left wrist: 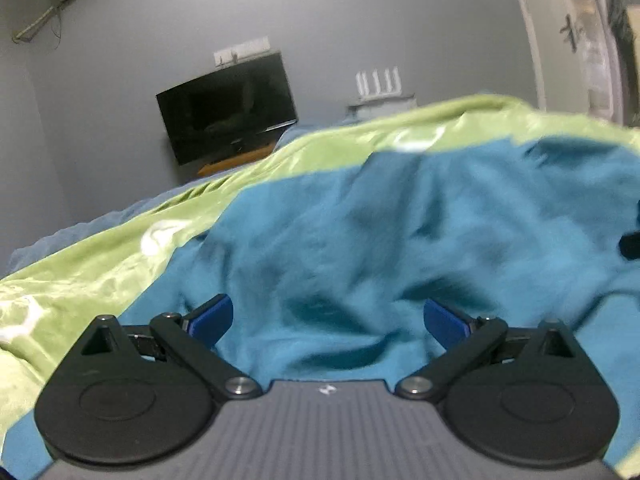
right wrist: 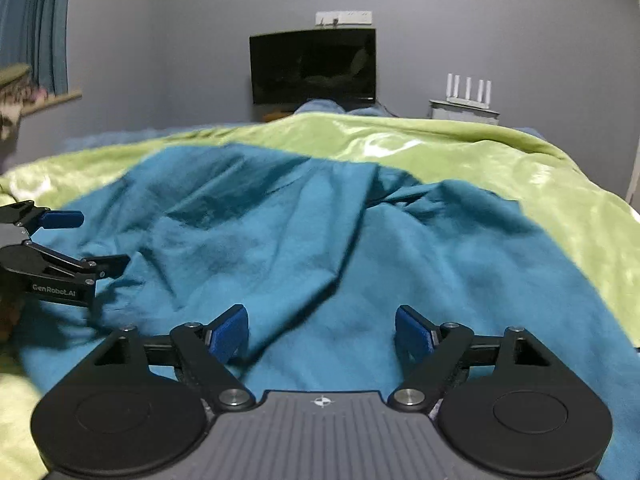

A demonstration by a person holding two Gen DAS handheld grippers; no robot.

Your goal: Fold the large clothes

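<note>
- Left gripper point(left wrist: 327, 322): jaws spread wide over the teal garment point(left wrist: 400, 248), nothing between the blue pads point(left wrist: 211, 318); cloth lies under and ahead of them, not pinched.
- Right gripper point(right wrist: 321, 334): jaws also apart, a little narrower than the left pair, empty; fabric runs beneath the gap without being clamped.
- Left gripper shows again at the left edge of the right wrist view, low over the garment's left side.
- Garment sits rumpled on the green blanket point(right wrist: 460, 148), which covers the bed; a dark screen point(right wrist: 313, 65) hangs on the grey wall beyond.
- Orientation: long axis seems to run from the grippers away toward the screen, far end narrowing to a bunched ridge right of centre. Which end is collar or hem I cannot tell (too creased, left view blurred).
- Risks, as judgement:
  - A pinch taken here could catch only the top layer, or a crease rather than a true edge, so the fold would come out skewed.
  - Slick blanket might get nipped along with the cloth and drag up with it.
  - Uneven holds by the two hands would twist the piece.
</note>
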